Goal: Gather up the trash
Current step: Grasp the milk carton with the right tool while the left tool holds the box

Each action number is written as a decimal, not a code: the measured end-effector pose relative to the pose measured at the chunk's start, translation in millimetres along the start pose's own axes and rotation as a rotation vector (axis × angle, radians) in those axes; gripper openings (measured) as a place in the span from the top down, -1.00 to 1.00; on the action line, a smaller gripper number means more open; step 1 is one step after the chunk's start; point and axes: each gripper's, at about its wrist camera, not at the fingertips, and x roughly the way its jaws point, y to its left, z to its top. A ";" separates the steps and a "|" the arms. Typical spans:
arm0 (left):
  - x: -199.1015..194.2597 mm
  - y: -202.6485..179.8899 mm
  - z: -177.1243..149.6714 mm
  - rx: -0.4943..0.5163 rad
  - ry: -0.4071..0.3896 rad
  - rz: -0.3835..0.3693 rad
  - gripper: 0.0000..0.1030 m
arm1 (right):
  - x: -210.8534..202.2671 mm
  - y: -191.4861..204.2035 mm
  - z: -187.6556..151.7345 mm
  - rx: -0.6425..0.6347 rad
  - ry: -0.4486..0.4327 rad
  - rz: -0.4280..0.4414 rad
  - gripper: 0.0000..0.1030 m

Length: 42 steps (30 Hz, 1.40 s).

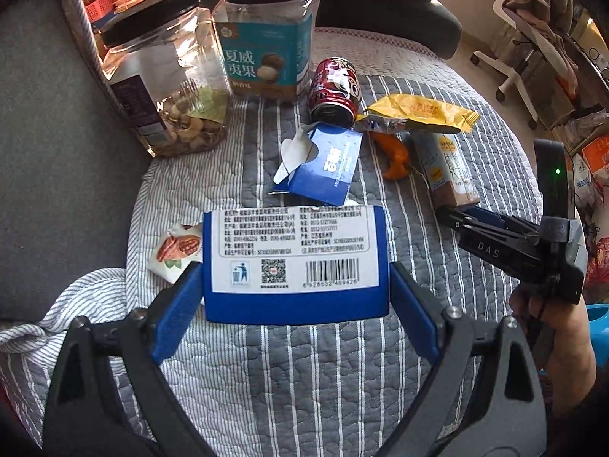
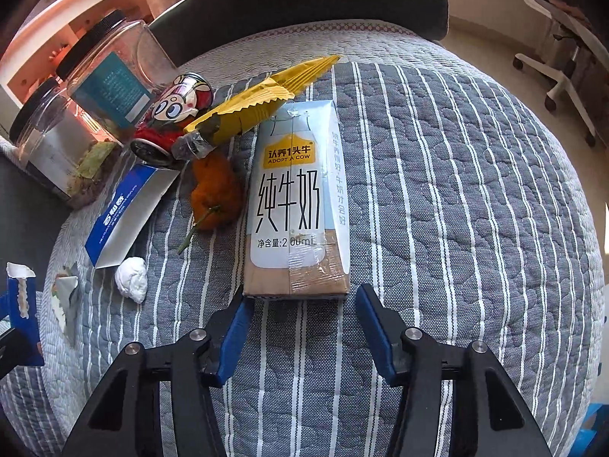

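A: How far along is the trash collection?

B: It looks barely begun. The left claw [image 1: 295, 285] is clamped on a flat blue box with a white barcode label [image 1: 293, 262], held above the grey striped quilted cover [image 1: 323, 361]. That is the only piece in hand.

A: And the right claw [image 2: 300, 327]?

B: Its jaws stand partly open and hold nothing. They sit just short of the near end of the white-and-tan milk carton [image 2: 300, 198], which lies flat on the cover; the pads do not press on it.

A: What is left?

B: Most of it. A tipped red drink can [image 2: 171, 122], a yellow crinkled foil wrapper [image 2: 262, 95], a piece of orange peel [image 2: 215, 194], an opened blue cardboard box [image 2: 125, 213], a white crumpled paper wad [image 2: 132, 280] and a small nut-printed sachet [image 1: 177, 251] all lie on the cover. No bin shows in either view.

A: The jars?

B: Two clear black-lidded plastic jars [image 1: 167, 76] stand at the back, probably not trash.
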 end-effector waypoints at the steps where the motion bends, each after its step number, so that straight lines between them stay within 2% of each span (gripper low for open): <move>1: 0.7 -0.4 -0.1 0.002 0.001 0.003 -0.82 | -2.5 -0.5 0.0 -0.004 -0.002 0.002 0.01; 10: -2.3 -12.6 0.9 0.013 0.000 -0.014 -0.82 | -62.8 -9.5 -10.9 -0.036 -0.051 -0.009 0.02; 21: -15.9 -67.4 4.2 0.071 -0.027 -0.081 -0.82 | -143.7 -75.1 -40.0 0.061 -0.104 -0.037 0.04; 22: -16.7 -74.4 4.2 0.082 -0.029 -0.086 -0.82 | -149.9 -80.9 -43.8 0.067 -0.108 -0.041 0.31; 23: -17.4 -81.7 4.2 0.093 -0.031 -0.091 -0.82 | -156.2 -87.2 -47.9 0.069 -0.107 -0.034 0.81; 24: -18.2 -89.5 4.2 0.105 -0.033 -0.096 -0.82 | -162.3 -94.5 -51.9 0.085 -0.107 -0.028 0.87; 29: -20.5 -125.2 3.1 0.160 -0.039 -0.122 -0.82 | -183.8 -126.1 -69.4 0.122 -0.121 -0.054 0.87; 31: -19.8 -135.5 3.1 0.178 -0.040 -0.128 -0.82 | -187.9 -141.8 -76.5 0.164 -0.118 -0.039 0.87; 33: -19.4 -144.9 1.6 0.192 -0.038 -0.127 -0.82 | -188.9 -158.3 -82.0 0.208 -0.105 -0.019 0.67; 35: -17.9 -149.7 0.5 0.201 -0.033 -0.129 -0.82 | -185.4 -168.3 -84.6 0.222 -0.083 -0.022 0.31; 36: -17.5 -152.2 -0.3 0.207 -0.031 -0.128 -0.82 | -181.6 -172.2 -86.2 0.225 -0.067 -0.026 -0.16; 37: -17.0 -152.8 -0.5 0.213 -0.031 -0.126 -0.82 | -176.4 -174.8 -87.3 0.232 -0.055 -0.033 -0.46; 42: -12.2 -144.9 1.1 0.207 -0.023 -0.104 -0.82 | -145.8 -178.2 -82.6 0.248 0.017 -0.033 -0.47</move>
